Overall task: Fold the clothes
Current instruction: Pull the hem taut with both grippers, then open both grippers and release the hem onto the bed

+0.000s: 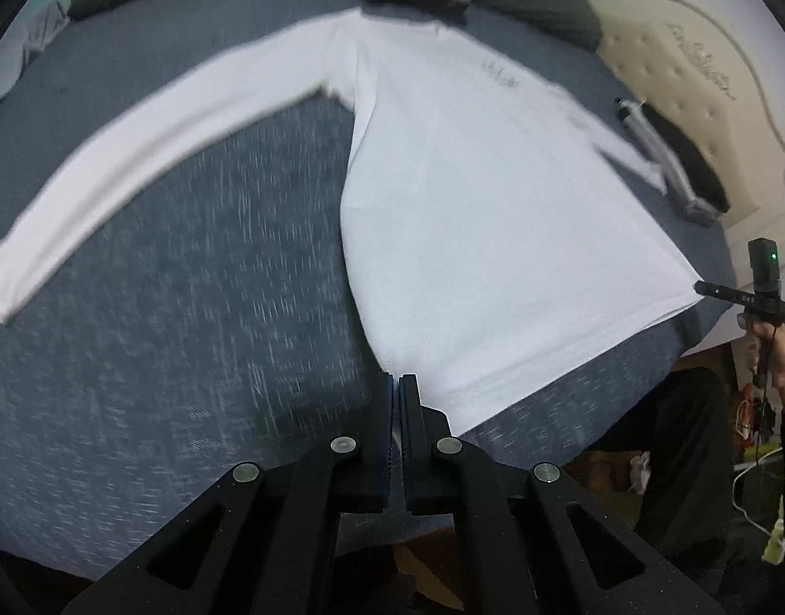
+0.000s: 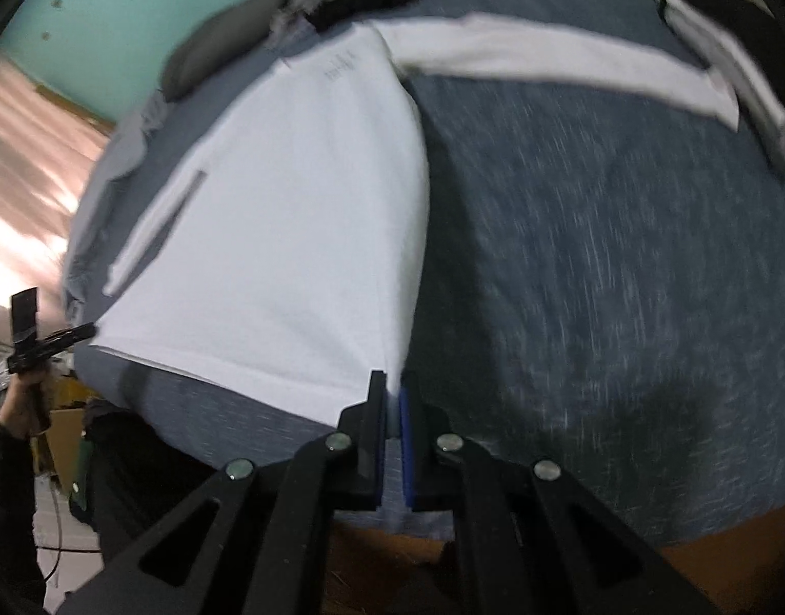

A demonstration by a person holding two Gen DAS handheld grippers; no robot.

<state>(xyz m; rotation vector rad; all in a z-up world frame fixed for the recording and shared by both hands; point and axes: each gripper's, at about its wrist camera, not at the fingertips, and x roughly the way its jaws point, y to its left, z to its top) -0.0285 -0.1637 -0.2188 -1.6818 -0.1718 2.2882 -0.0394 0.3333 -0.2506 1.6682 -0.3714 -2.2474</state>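
Shirt lies spread flat on the bed, hem at its near edge — I have left gripper and right gripper each pinching a hem corner, presumably to hold it taut.

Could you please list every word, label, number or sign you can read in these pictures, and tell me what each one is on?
Nothing can be read with certainty.
Small dark print on the chest of the white long-sleeved shirt: too small and blurred to read.
Pale marking on the right gripper, seen from the left wrist camera: too small to read.
Embossed script on the cream quilted headboard: illegible.
The left gripper carries no visible text.
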